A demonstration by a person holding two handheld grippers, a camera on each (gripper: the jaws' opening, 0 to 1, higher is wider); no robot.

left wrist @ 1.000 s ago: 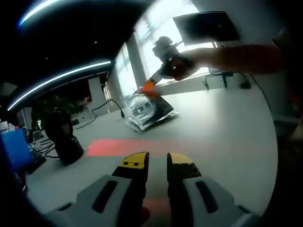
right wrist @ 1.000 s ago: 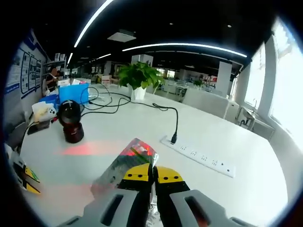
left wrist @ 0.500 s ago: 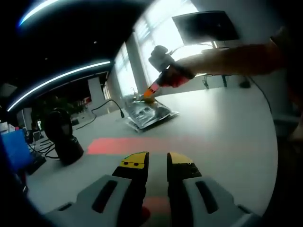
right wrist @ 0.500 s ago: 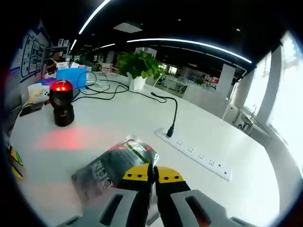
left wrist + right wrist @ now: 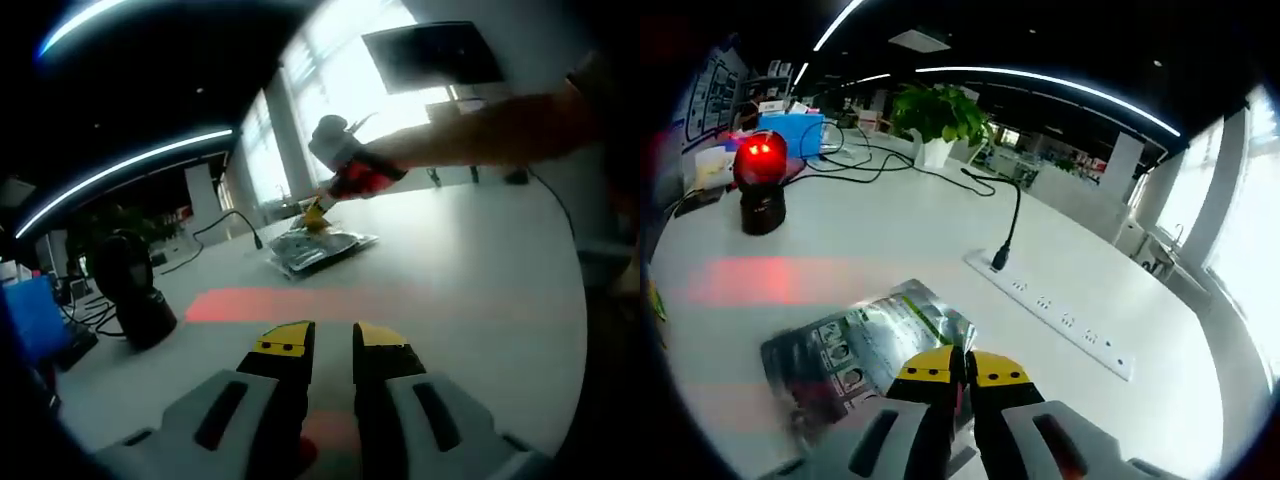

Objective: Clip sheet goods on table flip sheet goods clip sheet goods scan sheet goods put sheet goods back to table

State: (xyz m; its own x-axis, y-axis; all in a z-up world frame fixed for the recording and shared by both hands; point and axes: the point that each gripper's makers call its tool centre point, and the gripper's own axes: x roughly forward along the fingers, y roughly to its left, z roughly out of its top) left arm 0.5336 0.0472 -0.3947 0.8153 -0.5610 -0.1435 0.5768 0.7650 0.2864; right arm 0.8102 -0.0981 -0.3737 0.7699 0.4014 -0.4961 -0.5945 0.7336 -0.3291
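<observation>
The right tool (image 5: 960,362) is clamped on one edge of the foil packet (image 5: 865,340), lying mid-surface (image 5: 890,235). It looks light, floppy and slippery; edges suit gripping. The left tool (image 5: 331,340) stands slightly apart, empty.

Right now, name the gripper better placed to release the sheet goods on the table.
Right. The right gripper is shut on the sheet goods, low on the table; the left gripper is apart, empty.

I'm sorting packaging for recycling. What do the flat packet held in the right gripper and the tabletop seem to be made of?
Packet: looks like thin metallised plastic film, silvery and glossy, given its crinkles, glints and printed panels; real foil cannot be ruled out.
Tabletop: smooth white satin surface, probably laminate, since it shows a soft red glow.
</observation>
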